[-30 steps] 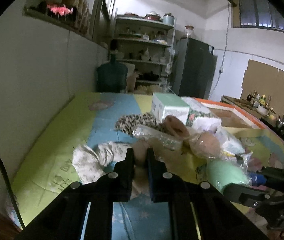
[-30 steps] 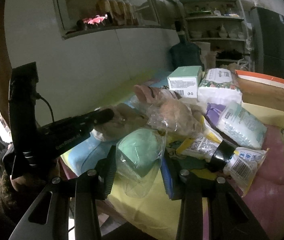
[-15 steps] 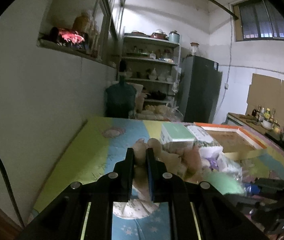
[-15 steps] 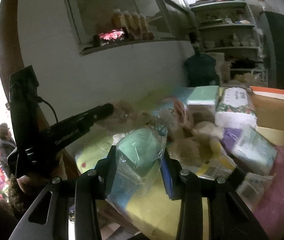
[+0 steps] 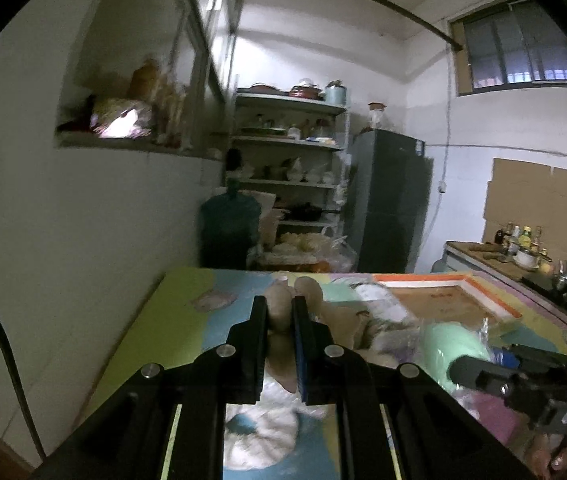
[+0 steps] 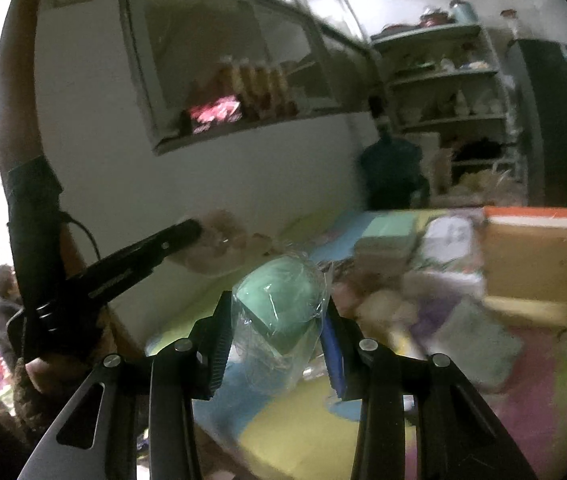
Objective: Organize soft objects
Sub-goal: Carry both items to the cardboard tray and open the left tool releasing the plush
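Both grippers are holding soft things above the bright mat.

The left gripper is pinching a tan plush toy; the right gripper is clasping a bagged green bundle, both lifted over the pile.

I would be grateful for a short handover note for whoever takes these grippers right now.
Left hand-held gripper: shut on a tan plush toy, held above the colourful mat.
Right hand-held gripper: shut on a mint-green soft item in clear plastic wrap, also held up.
Other soft packs sit piled on the mat beside the orange-rimmed cardboard box.
Done: both items picked up. Left: place both, then sort the pile.
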Demonstrator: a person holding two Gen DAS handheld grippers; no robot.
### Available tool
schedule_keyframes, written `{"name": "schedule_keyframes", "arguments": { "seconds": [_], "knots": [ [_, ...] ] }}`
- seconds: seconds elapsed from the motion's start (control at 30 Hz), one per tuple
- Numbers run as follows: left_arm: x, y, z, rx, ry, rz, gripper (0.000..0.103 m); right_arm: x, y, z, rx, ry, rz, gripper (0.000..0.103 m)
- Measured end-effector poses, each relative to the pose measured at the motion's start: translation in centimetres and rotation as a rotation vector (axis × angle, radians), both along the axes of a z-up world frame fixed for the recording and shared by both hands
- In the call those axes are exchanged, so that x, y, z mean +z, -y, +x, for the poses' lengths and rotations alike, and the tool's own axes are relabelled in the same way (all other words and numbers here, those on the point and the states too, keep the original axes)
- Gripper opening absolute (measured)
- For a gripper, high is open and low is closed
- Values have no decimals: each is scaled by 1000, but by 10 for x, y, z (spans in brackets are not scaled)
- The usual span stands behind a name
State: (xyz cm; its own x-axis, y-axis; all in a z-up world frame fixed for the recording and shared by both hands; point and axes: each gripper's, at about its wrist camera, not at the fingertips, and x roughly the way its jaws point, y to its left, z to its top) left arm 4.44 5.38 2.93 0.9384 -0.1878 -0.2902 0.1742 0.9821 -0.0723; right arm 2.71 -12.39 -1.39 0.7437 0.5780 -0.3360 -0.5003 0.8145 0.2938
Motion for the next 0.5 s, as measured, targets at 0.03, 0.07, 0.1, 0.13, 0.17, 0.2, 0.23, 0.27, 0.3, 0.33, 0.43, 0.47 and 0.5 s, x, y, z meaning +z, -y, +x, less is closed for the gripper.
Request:
{"name": "schedule_keyframes", "arguments": {
  "seconds": [0.03, 0.07, 0.1, 0.13, 0.17, 0.2, 0.23, 0.27, 0.3, 0.33, 0.43, 0.47, 0.5],
  "knots": [
    [2, 5, 1, -9, 6, 2, 12, 2, 7, 1, -22, 6, -3, 41],
    [5, 13, 4, -28, 13, 5, 12, 6, 13, 1, -42, 11, -6, 41],
    [7, 20, 6, -43, 17, 4, 12, 9, 23, 2, -68, 18, -10, 41],
    [9, 30, 9, -67, 21, 2, 12, 11, 31, 2, -94, 25, -16, 41],
    [11, 36, 12, -81, 23, -2, 12, 14, 39, 2, -117, 31, -22, 41],
    [13, 45, 16, -104, 24, -8, 12, 16, 49, 2, -146, 37, -31, 41],
    [15, 52, 18, -122, 25, -13, 12, 17, 57, 2, -165, 42, -38, 41],
    [16, 63, 24, -148, 18, -21, 12, 20, 67, 3, -193, 47, -50, 41],
    [17, 73, 30, -170, 10, -30, 12, 21, 76, 4, -216, 49, -61, 41],
    [18, 81, 34, -186, 2, -39, 12, 23, 88, 6, -244, 50, -74, 41],
    [21, 107, 52, -217, -18, -51, 12, 25, 115, 11, -294, 46, -95, 41],
    [21, 119, 59, -224, -30, -49, 12, 26, 126, 14, -313, 43, -104, 41],
    [20, 127, 65, -232, -41, -48, 12, 26, 133, 16, -325, 40, -109, 41]
  ]
}}
